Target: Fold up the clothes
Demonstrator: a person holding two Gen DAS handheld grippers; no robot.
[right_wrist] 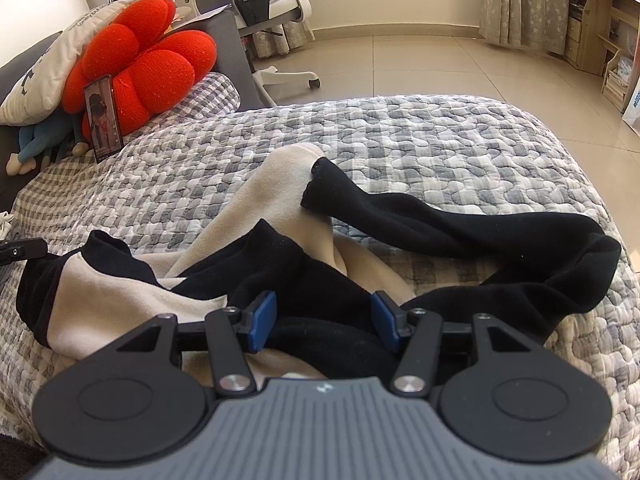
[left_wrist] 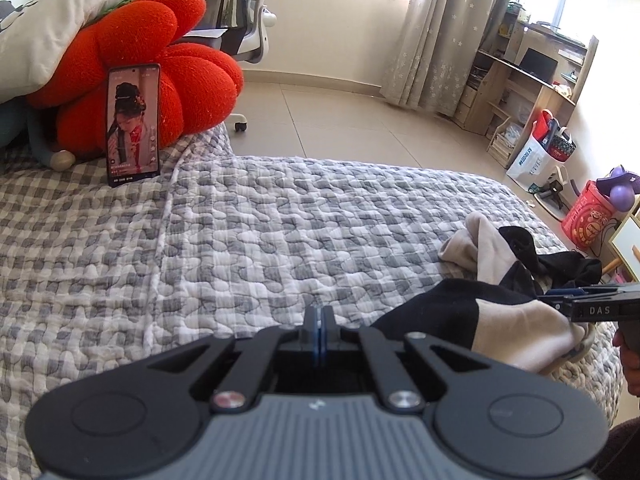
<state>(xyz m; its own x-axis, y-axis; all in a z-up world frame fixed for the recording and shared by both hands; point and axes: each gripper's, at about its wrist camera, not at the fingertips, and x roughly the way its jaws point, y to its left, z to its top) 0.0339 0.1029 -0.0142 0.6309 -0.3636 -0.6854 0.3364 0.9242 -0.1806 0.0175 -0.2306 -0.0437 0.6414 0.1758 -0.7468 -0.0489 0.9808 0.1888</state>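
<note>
A black and beige fleece garment [right_wrist: 120, 304] lies crumpled on the grey checked quilt [right_wrist: 400, 140], and one long black sleeve [right_wrist: 480, 232] trails off to the right. My right gripper [right_wrist: 324, 320] stands open over the heap. Black cloth lies between its blue pads [right_wrist: 264, 318], and I see no squeeze on it. In the left wrist view the same garment [left_wrist: 520, 332] sits at the lower right with the right gripper [left_wrist: 556, 300] on it. My left gripper [left_wrist: 320, 320] is shut with nothing in it, over bare quilt [left_wrist: 240, 240] just left of the garment's black end. Its tip [right_wrist: 24, 250] shows at the left edge of the right wrist view.
A phone [left_wrist: 132, 124] with its screen lit leans on a red flower cushion [left_wrist: 168, 60] at the head of the bed, under a white pillow [left_wrist: 48, 28]. Beyond the bed's far edge are tiled floor [left_wrist: 340, 120], an office chair [left_wrist: 248, 20], wooden shelves [left_wrist: 532, 80] and bags [left_wrist: 536, 156].
</note>
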